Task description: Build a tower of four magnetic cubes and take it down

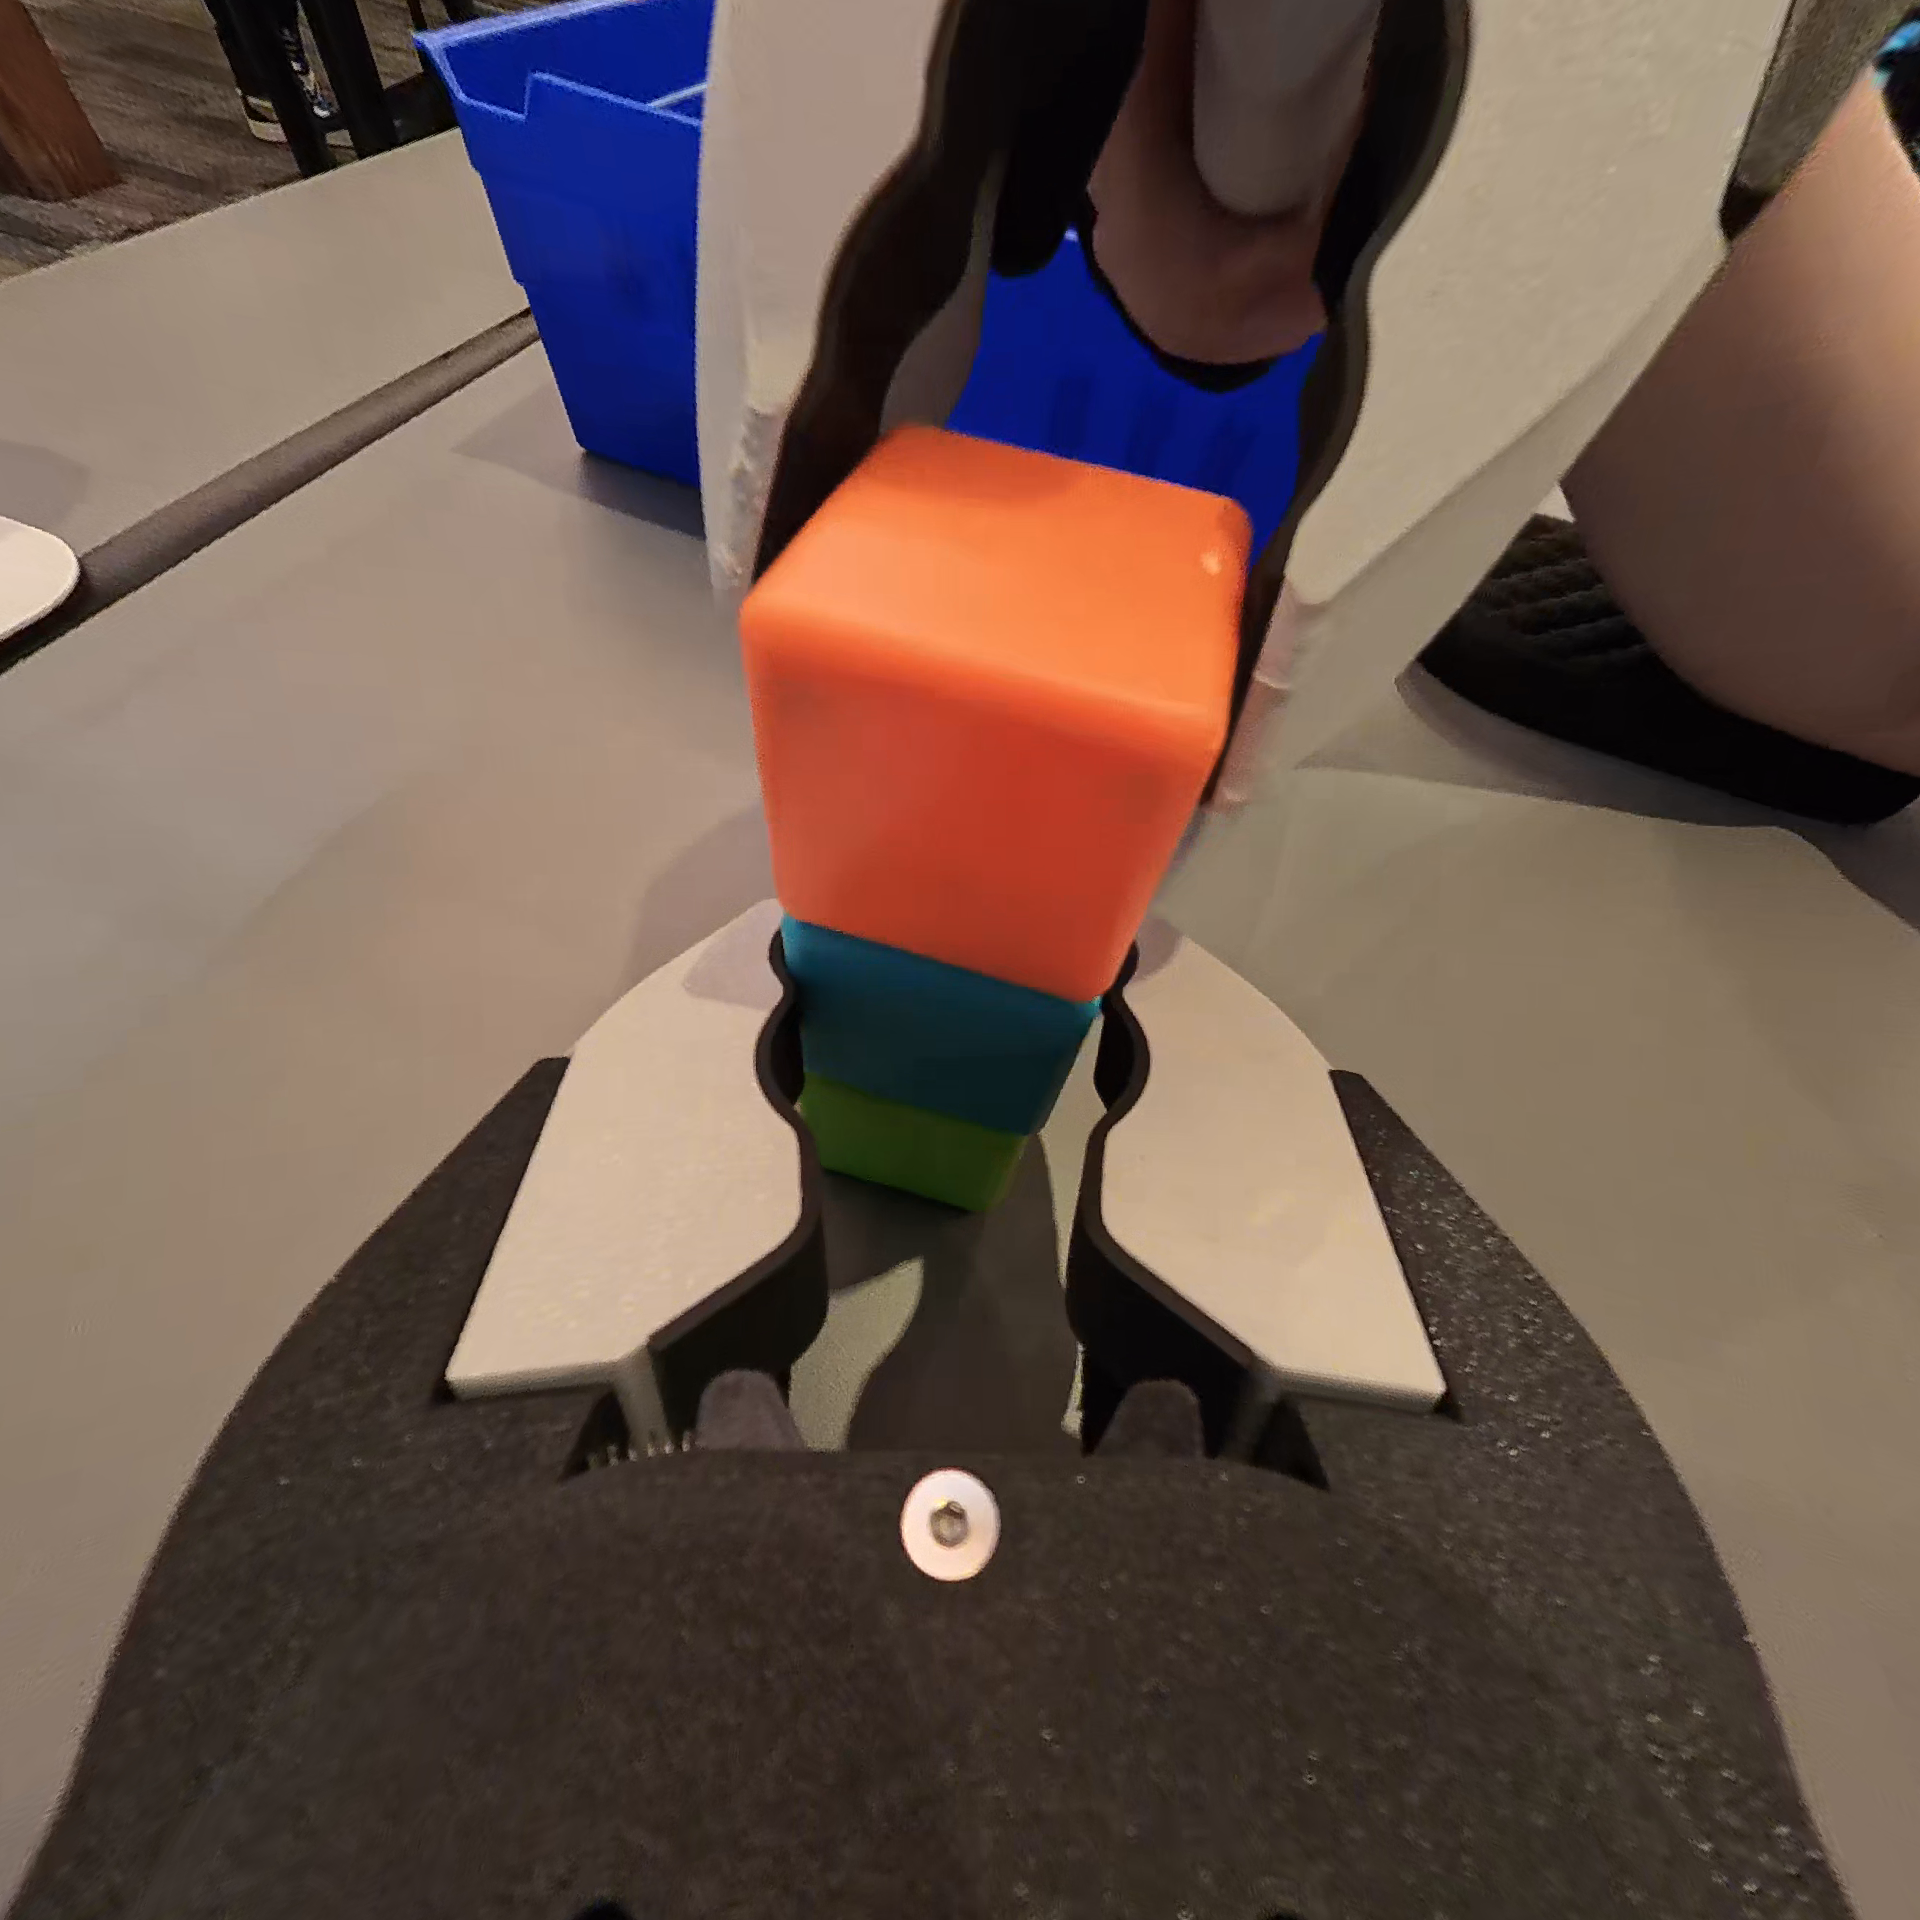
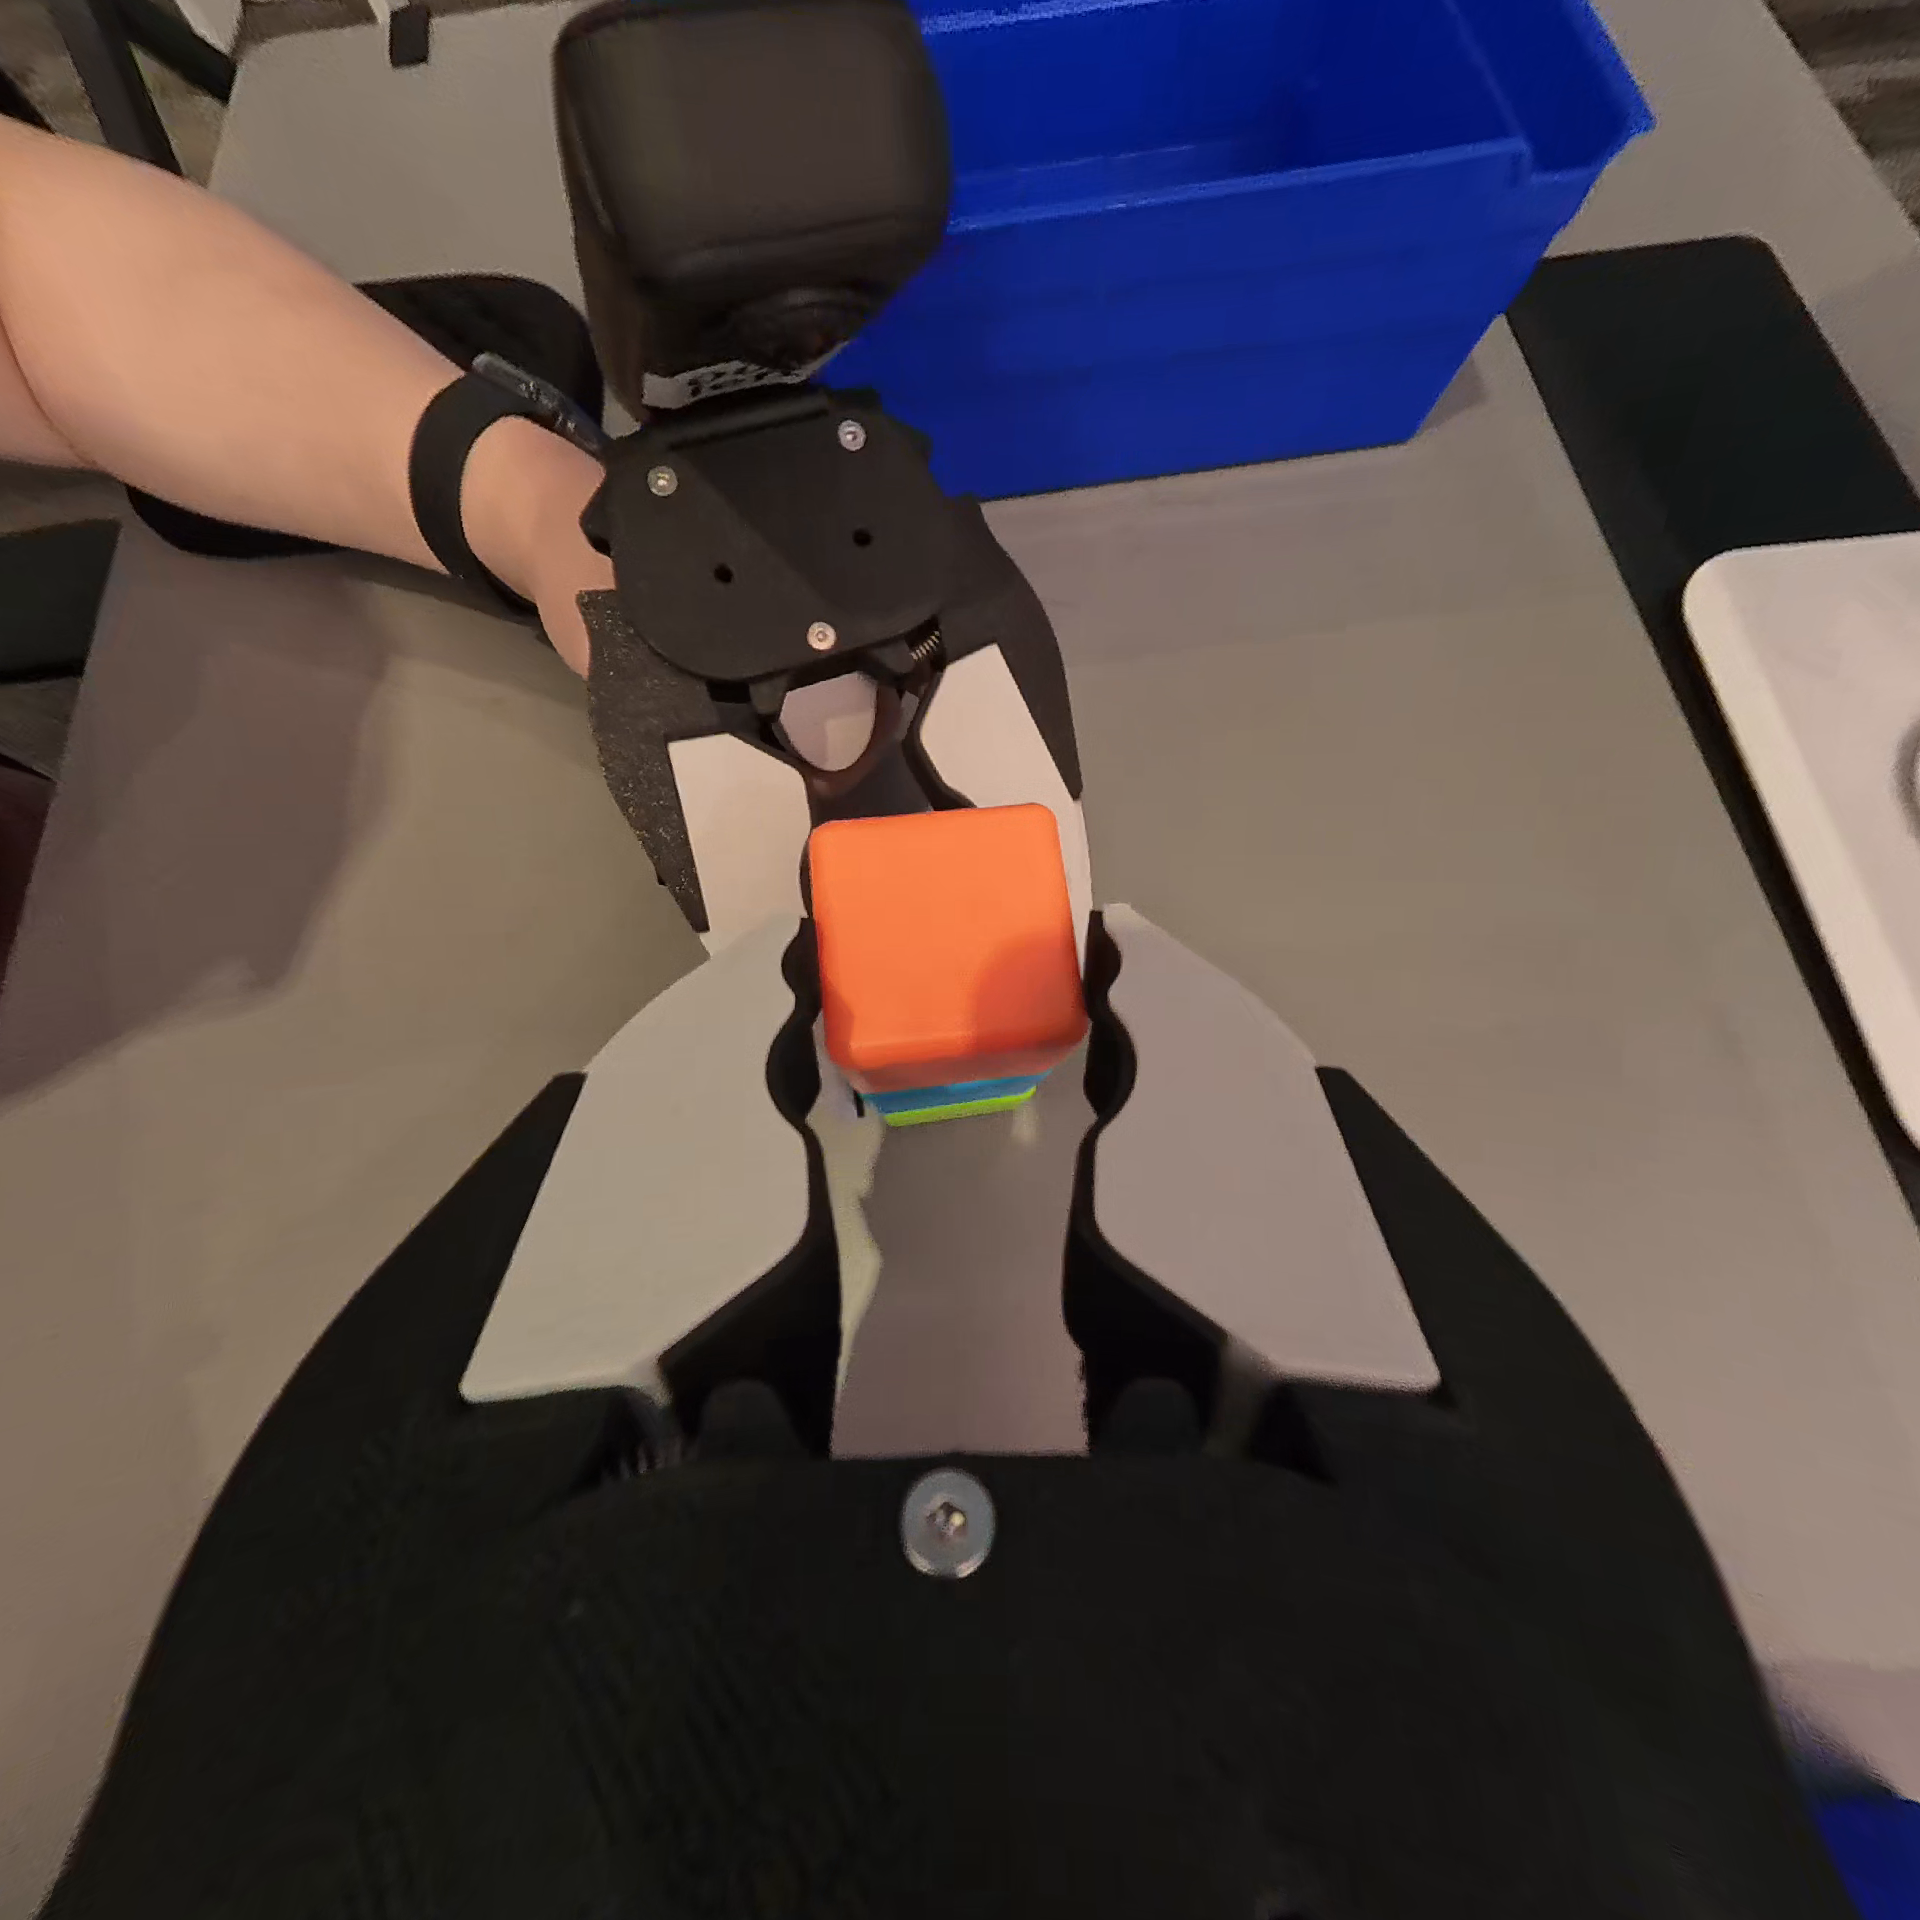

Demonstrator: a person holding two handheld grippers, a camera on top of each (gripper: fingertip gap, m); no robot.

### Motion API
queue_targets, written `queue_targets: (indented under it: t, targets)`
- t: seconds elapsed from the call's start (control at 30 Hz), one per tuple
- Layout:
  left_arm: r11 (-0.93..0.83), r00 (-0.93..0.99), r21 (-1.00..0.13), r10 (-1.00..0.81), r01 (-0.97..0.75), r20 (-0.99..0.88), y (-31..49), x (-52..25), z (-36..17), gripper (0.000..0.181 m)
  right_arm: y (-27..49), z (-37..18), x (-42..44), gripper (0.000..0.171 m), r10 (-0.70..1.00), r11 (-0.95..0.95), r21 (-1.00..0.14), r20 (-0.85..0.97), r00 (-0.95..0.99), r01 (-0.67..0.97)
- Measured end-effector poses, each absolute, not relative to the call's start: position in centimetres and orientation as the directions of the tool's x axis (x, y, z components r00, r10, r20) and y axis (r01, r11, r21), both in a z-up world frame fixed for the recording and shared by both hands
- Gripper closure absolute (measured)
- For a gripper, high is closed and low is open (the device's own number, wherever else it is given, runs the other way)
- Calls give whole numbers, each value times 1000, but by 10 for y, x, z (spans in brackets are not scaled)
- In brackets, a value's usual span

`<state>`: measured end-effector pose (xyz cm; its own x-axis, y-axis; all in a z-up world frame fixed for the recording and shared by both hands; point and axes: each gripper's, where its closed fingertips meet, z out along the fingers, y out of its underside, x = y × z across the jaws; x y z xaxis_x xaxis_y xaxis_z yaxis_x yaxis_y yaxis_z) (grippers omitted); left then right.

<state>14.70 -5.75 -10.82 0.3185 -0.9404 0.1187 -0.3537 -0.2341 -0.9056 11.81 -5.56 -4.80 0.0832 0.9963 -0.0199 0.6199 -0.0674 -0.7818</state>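
A stack of three cubes stands on the grey tabletop [image 1: 312,831]: orange cube [image 1: 987,717] on top, teal cube [image 1: 935,1039] in the middle, green cube [image 1: 914,1158] at the base. The left tool [image 1: 945,997] brackets the teal cube at stack level; whether its jaws press it or merely flank it cannot be told. The right tool [image 2: 945,997] comes from the opposite side, its jaws close about the orange cube; firm contact cannot be confirmed.

Risks, as judged: a sideways pull on the orange cube could drag the magnetically joined lower cubes along or tip the stack if the left tool does not hold the base steady. A loose grip could let the cube slip.

Surroundings: a blue bin [image 2: 1247,239] stands behind the stack, a white tray [image 2: 1808,769] near the table edge, and a dark mat [image 2: 1704,416] beside the bin. Beyond is dim floor with furniture legs.
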Motion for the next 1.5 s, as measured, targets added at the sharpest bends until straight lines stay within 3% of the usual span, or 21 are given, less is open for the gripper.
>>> queue_targets:
  t: [0.3, 0.47, 0.57, 0.7, 0.8, 1.03, 1.43, 1.5]
  targets:
    - [-207, 322, -903, -943, -376, 81, -56, 146, -108, 129, -50, -42, 121, 122, 954, -298, -796, -274, 126, 527]
    - [-180, 320, -900, -946, -396, 48, -57, 147, -109, 129, -48, -6, 134, 122, 962, -274, -861, -246, 120, 429]
    - [-201, 317, -903, -945, -379, 77, -56, 145, -109, 129, -9, 26, 191, 121, 930, -219, -898, -74, 360, 382]
    - [-211, 314, -904, -945, -372, 91, -57, 144, -110, 129, 62, 38, 338, 122, 555, -306, -924, 21, 831, 228]
    - [-199, 314, -904, -946, -379, 76, -57, 146, -111, 129, 87, -12, 427, 122, 253, -484, -859, 45, 966, 167]
    - [-193, 316, -904, -946, -382, 69, -58, 146, -111, 129, 101, -96, 462, 122, 107, -701, -684, 182, 977, 204]
    - [-217, 323, -880, -943, -423, 78, -59, 144, -119, 128, 86, -136, 467, 120, 145, -827, -515, 194, 970, 226]
    - [-208, 344, -857, -938, -471, 38, -56, 141, -126, 116, 86, -134, 465, 112, 166, -824, -510, 203, 965, 249]
